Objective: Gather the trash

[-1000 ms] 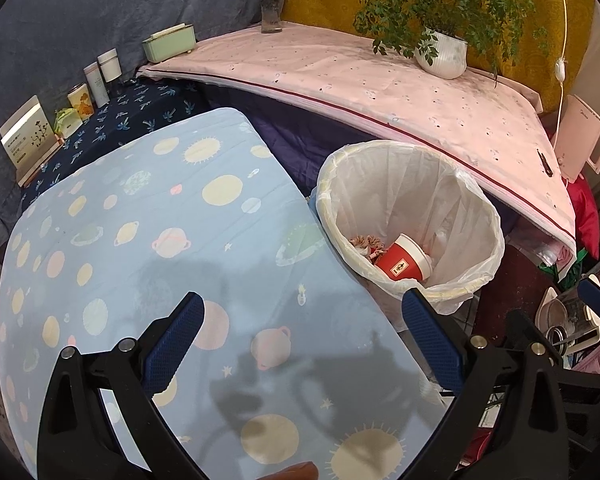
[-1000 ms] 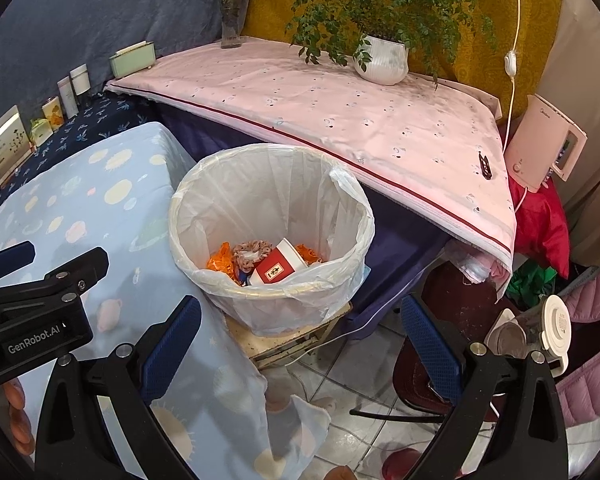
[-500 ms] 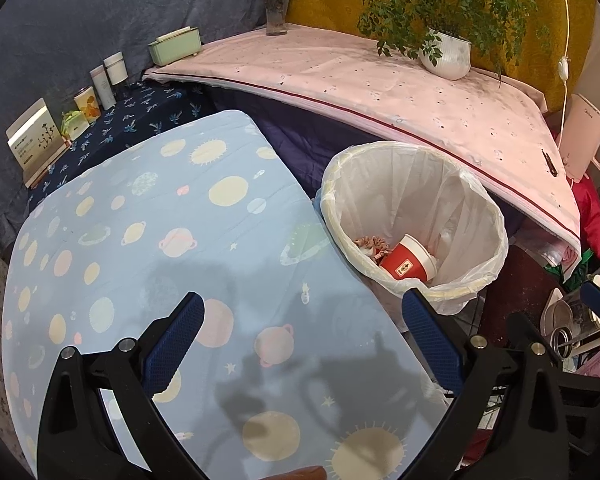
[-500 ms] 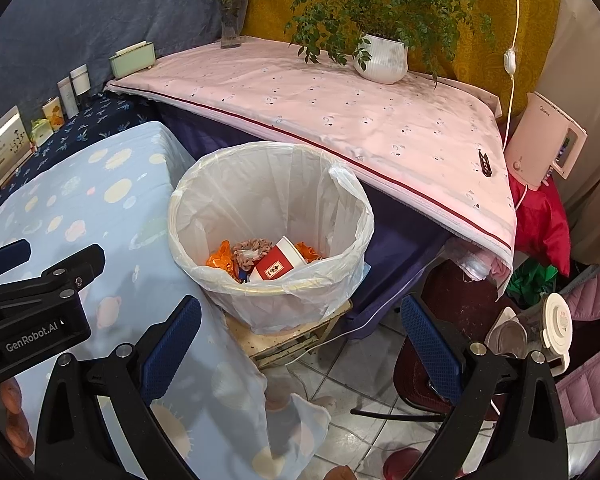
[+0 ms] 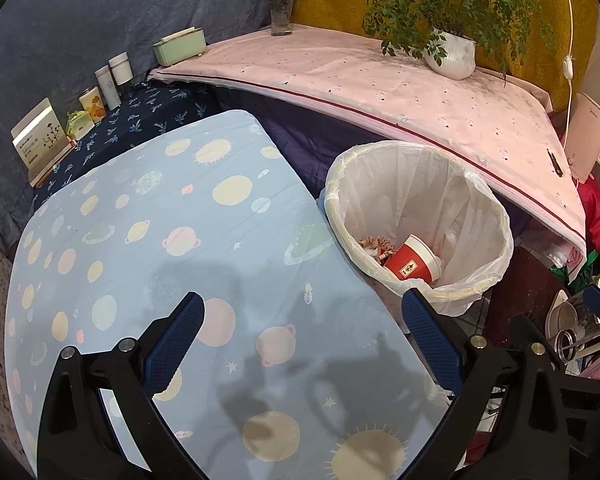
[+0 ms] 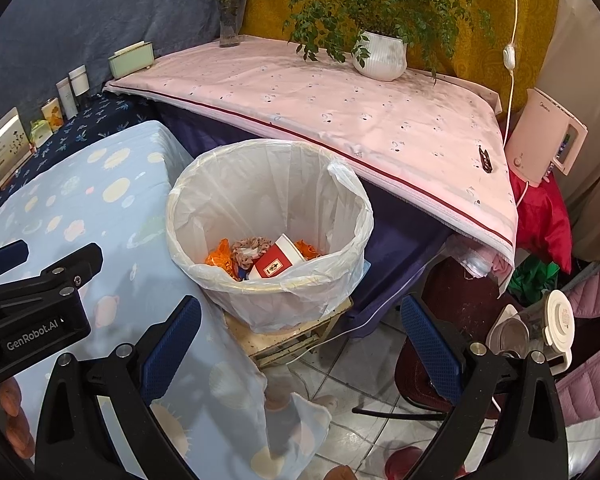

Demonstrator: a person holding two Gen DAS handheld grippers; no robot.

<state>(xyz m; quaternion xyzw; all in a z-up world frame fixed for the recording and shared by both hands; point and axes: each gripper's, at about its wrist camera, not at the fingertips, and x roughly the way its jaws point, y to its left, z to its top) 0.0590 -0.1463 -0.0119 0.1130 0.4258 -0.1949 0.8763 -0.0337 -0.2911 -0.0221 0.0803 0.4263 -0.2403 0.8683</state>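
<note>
Both grippers, left (image 5: 302,336) and right (image 6: 300,336), gape wide, empty; crinkled plastic-lined bin (image 6: 260,296) holds red paper cup (image 6: 274,264); "GenRobot.AI" legible.

the right gripper (image 6: 300,344) hangs wide open and empty, near the trash bin (image 6: 340,216). a red paper cup (image 6: 274,266) lies tilted inside among orange scraps (image 6: 216,258).
</note>
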